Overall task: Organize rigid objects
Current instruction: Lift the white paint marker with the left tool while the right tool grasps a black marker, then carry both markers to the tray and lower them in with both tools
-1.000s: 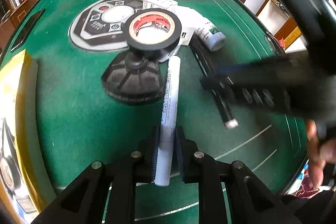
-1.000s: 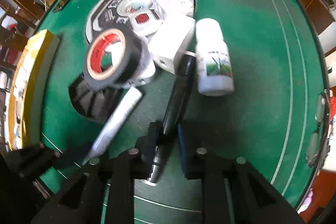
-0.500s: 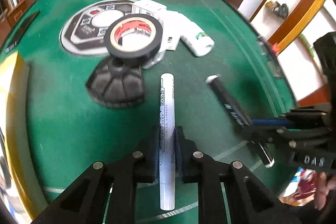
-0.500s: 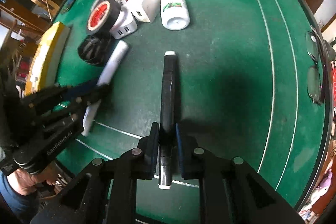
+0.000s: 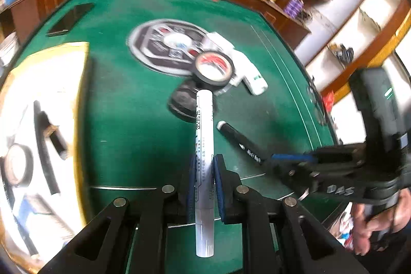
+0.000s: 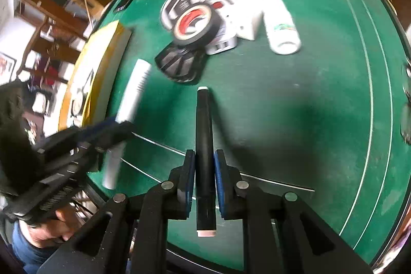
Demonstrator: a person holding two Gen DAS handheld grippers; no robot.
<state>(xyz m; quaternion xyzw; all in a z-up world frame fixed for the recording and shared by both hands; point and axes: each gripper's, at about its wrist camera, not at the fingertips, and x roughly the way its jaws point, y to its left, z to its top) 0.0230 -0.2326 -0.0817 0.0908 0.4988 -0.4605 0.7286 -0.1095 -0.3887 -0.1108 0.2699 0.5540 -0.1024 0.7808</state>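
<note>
- Left wrist view: our left gripper is clamped on a white marker, held clear above the green table. Beyond it lie a black tape roll, a black ribbed disc and a white bottle. A yellow-rimmed tray sits at left.
- Right wrist view: our right gripper is clamped on a black marker, lifted off the felt. A white charger block lies beside the bottle.

We see even daylight, motion blur left of both tools, fisheye bending at the edges, and a soft shadow ahead of the right one.
</note>
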